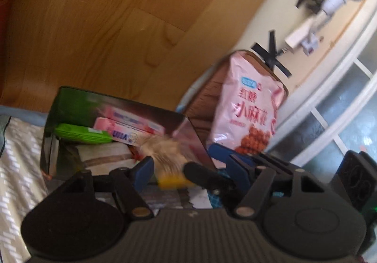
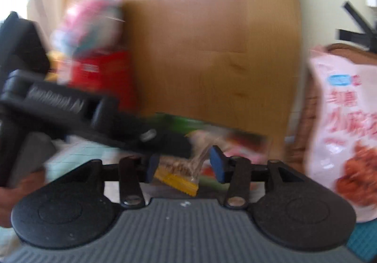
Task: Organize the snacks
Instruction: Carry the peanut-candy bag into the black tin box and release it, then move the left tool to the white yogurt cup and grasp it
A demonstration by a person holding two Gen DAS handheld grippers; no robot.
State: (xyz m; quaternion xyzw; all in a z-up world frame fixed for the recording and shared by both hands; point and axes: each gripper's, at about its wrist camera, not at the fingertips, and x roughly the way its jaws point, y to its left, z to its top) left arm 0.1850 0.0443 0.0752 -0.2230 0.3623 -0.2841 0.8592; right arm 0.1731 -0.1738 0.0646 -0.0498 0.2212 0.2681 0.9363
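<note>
A small clear snack packet with a yellow end [image 2: 180, 174] hung low in the centre of the right wrist view, between the parted blue pads of the right gripper [image 2: 186, 164]; blur hid any contact. The left gripper [image 1: 186, 168] stood apart. A glossy box [image 1: 70, 126] held pink and green packs; a pink snack bag [image 1: 247, 107] stood at right.

Both cameras ride low behind their own jaws, tilted slightly down, close on the snack box [image 1: 117, 126]. The left view faces it squarely; the right view, blurred, looks from right of it. Both catch the pink bag [image 1: 247, 107] right of the box.
</note>
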